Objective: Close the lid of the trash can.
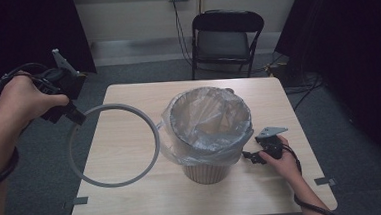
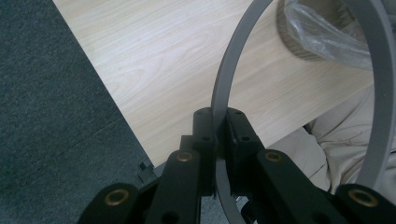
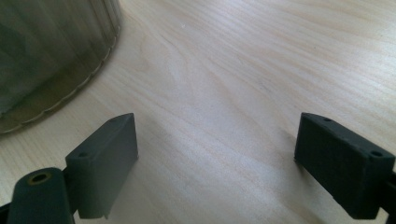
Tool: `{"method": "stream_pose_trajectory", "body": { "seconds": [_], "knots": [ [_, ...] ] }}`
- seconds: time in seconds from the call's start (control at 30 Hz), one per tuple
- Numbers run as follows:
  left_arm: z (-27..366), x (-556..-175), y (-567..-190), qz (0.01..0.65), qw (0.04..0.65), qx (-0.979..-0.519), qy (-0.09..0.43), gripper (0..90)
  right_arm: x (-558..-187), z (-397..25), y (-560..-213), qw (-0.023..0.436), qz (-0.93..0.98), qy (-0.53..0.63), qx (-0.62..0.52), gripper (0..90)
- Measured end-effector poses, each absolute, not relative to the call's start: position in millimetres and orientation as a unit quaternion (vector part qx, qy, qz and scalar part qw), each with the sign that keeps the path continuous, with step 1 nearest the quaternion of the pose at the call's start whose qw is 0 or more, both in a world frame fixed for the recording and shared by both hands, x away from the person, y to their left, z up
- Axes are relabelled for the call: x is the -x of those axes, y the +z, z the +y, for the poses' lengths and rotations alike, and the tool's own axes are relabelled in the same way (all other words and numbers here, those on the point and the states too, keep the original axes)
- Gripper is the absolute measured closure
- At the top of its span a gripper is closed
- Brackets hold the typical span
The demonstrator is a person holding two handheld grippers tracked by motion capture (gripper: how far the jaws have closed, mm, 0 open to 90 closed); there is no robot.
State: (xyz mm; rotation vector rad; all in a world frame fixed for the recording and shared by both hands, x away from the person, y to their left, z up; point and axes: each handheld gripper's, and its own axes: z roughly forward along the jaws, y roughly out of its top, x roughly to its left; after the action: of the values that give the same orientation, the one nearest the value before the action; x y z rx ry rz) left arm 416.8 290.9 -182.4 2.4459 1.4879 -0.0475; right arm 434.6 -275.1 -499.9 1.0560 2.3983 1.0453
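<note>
High view: left gripper [image 1: 76,114] off the table's left edge, jaws clamped on the rim of a grey ring [image 1: 114,144] that hangs tilted over the left half of the wooden table [image 1: 134,201]; the ring's far side lies just beside a ribbed waste bin [image 1: 206,131] lined with a clear plastic bag [image 1: 191,148] whose edge is folded out over the bin's rim. Right gripper [image 1: 249,155] low at the bin's right side, near its base. Black folding chair [image 1: 228,37] behind the table. Left gripper view: jaws closed narrow on the ring [image 2: 223,79], band held edge-on between the pads; bag and bin [image 2: 299,44] at upper right. Right gripper view: jaws standing wide apart, holding nothing, just over bare tabletop [image 3: 233,70]; bin wall [image 3: 51,56] at upper left. Step judged: seating the ring over the bag-lined rim. Advice: level the ring, centre it above the bin, lower evenly so the bag is trapped all round; steady the bin with the free gripper.
</note>
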Motion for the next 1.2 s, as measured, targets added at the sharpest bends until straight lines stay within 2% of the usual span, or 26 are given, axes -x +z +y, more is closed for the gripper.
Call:
{"method": "stream_pose_trajectory", "body": {
  "seconds": [0.47,0.77,1.0,1.2],
  "knots": [
    [282.6,-423.6,-168.1,0.505,0.140,-0.852,-0.018,84.1,-434.5,-275.0,-499.9,0.159,0.839,0.366,-0.370,12.3],
    [272.1,-427.0,-141.4,0.487,0.165,-0.857,-0.026,84.0,-434.5,-275.0,-499.9,0.160,0.839,0.366,-0.369,12.3],
    [239.5,-440.5,-125.6,0.467,0.189,-0.863,-0.035,84.1,-434.5,-275.0,-499.9,0.159,0.839,0.366,-0.370,12.3],
    [196.7,-462.0,-142.0,0.452,0.186,-0.872,-0.039,84.0,-434.5,-275.0,-499.9,0.159,0.839,0.366,-0.370,12.3]
  ]
}}
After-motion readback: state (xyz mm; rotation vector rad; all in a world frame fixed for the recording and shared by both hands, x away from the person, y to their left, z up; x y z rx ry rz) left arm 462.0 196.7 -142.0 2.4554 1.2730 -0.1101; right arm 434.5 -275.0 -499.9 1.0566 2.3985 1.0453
